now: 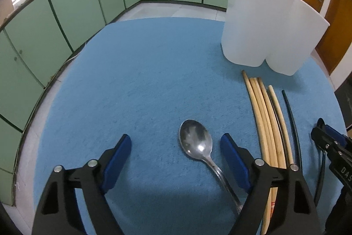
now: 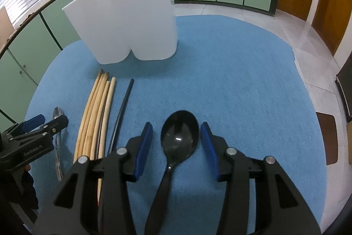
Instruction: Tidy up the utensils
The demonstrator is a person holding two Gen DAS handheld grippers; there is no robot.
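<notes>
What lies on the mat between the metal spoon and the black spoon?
A row of wooden chopsticks and black chopsticks, seen in the right wrist view.

From my left wrist view, the metal spoon (image 1: 195, 142) loses the end of its handle behind the left tongs (image 1: 176, 147), and the wooden chopsticks (image 1: 264, 124) run under that same arm. From the right wrist view, the black spoon (image 2: 179, 136) handle disappears beneath the right tongs (image 2: 177, 142). I cannot see inside the white holder (image 2: 129, 14), and the items on the far counter are too small to identify.
</notes>
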